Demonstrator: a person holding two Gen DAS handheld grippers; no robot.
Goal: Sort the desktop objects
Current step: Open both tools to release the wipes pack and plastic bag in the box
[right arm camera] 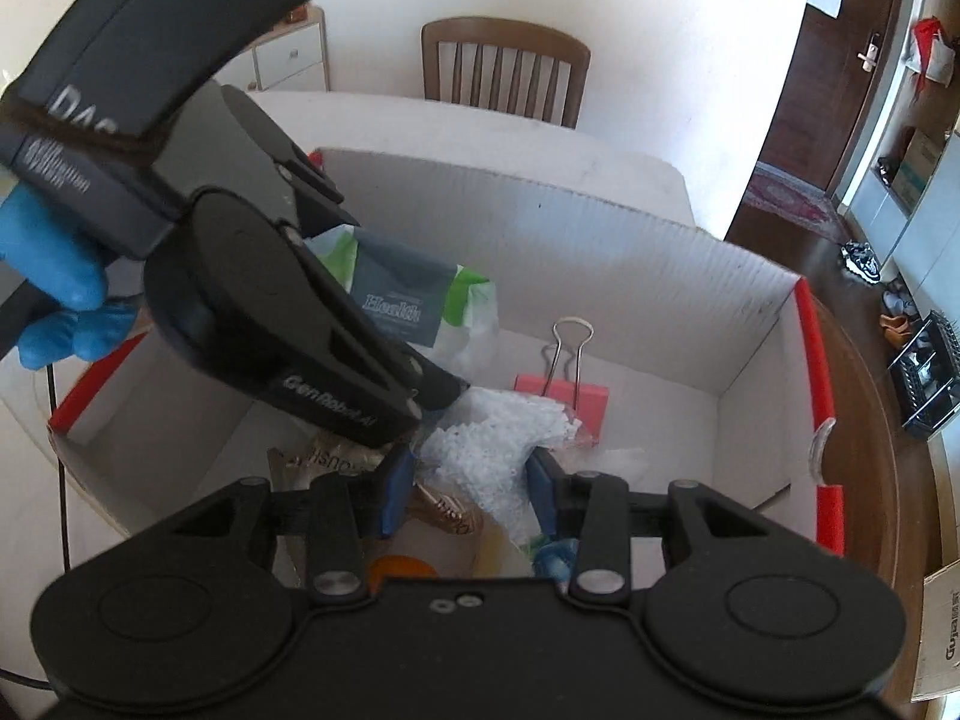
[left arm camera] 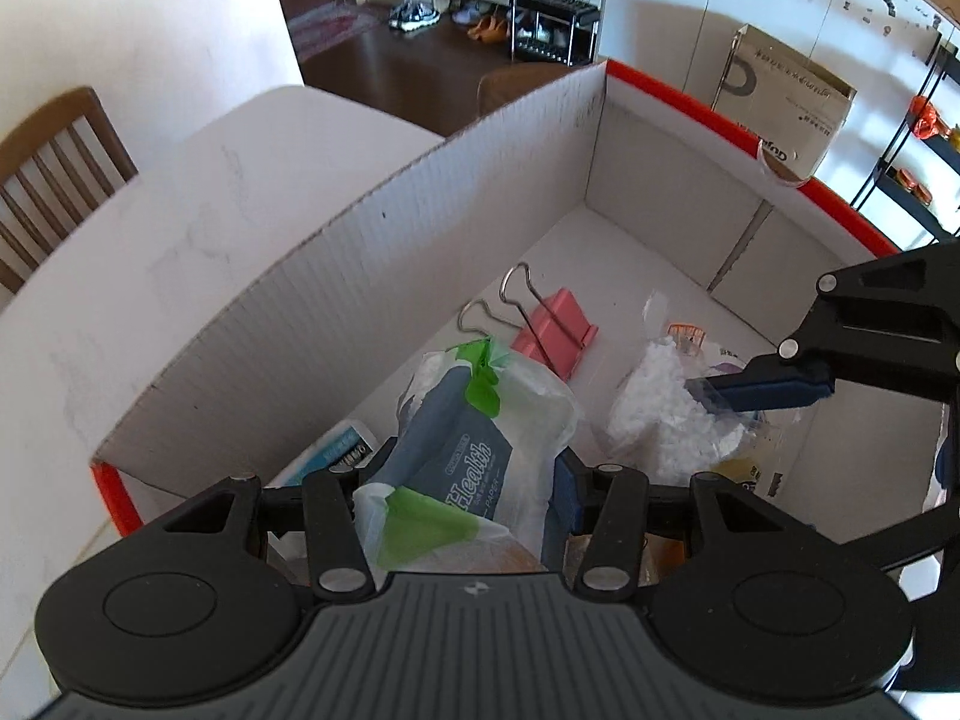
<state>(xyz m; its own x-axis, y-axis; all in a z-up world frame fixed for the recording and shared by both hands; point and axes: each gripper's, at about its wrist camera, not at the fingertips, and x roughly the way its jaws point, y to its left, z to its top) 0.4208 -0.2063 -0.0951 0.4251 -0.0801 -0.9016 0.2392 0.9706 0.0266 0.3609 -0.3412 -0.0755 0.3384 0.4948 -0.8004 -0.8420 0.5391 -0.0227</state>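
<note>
We see a round white table [left arm camera: 180, 228] carrying an open white corrugated cardboard box with red edges [left arm camera: 336, 276]. Inside the box, our left gripper [left arm camera: 462, 474] pinches a clear plastic tissue pack with a grey "Health" label and green corners [left arm camera: 480, 438]. Our right gripper [right arm camera: 471, 483] is clamped on a clear bag of small white plastic bits [right arm camera: 498, 438]. A pink binder clip with wire handles [left arm camera: 558, 330] lies on the box floor, just beyond both bags.

In the box [left arm camera: 420, 228] before me, my left gripper [left arm camera: 462, 480] holds the tissue pack [left arm camera: 474, 450]; the binder clip [left arm camera: 558, 330] lies beyond, the pellet bag [left arm camera: 672, 402] seemingly rightward.
</note>
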